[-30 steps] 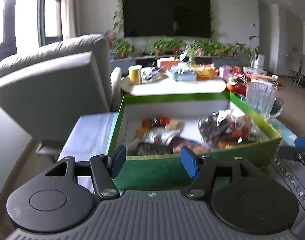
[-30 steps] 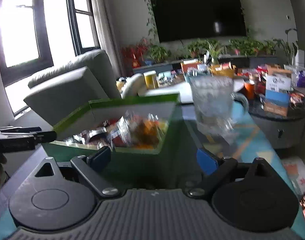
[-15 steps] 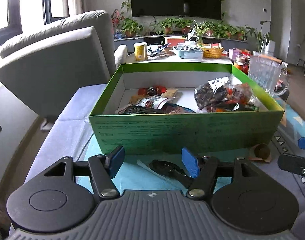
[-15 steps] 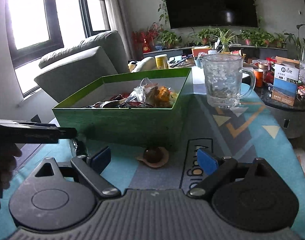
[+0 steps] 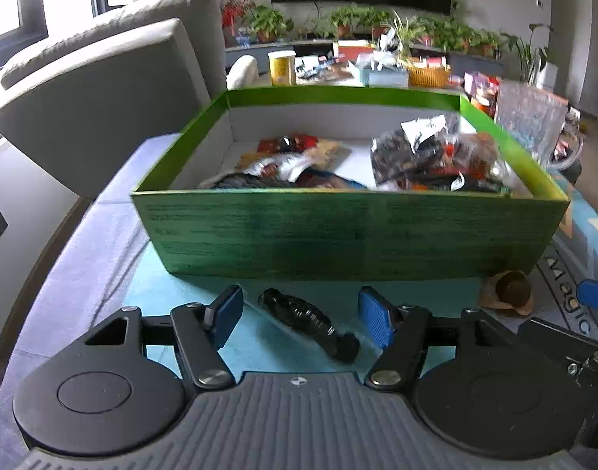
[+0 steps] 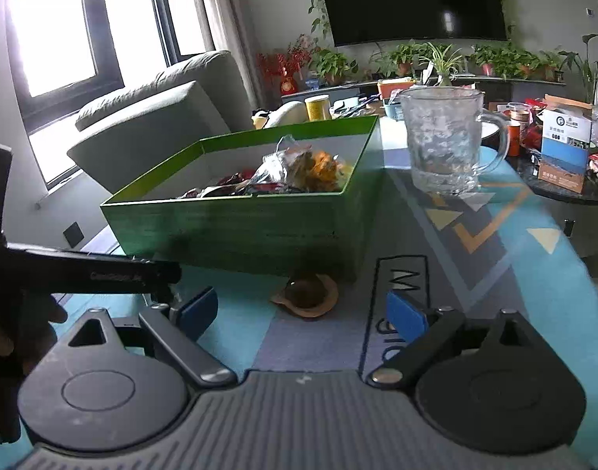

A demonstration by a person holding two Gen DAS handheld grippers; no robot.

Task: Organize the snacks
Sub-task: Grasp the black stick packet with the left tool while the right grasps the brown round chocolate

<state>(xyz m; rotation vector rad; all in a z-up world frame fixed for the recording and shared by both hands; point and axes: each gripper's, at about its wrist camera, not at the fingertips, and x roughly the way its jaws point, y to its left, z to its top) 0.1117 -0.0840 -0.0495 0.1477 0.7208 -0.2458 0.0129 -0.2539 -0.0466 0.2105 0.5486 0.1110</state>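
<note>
A table covered by a patterned blue and grey mat [image 6: 494, 250]. On it: a green box [image 5: 349, 231] beyond the fingers, a dark wrapped snack [image 5: 310, 323] between the left fingers, a brown snack [image 6: 306, 293] ahead between the right fingers, and a glass mug [image 6: 447, 145] further back.

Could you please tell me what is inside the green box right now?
Inside the green box lie loose snack packets and a clear bag of mixed snacks. Its near wall hides the front of the floor.
</note>
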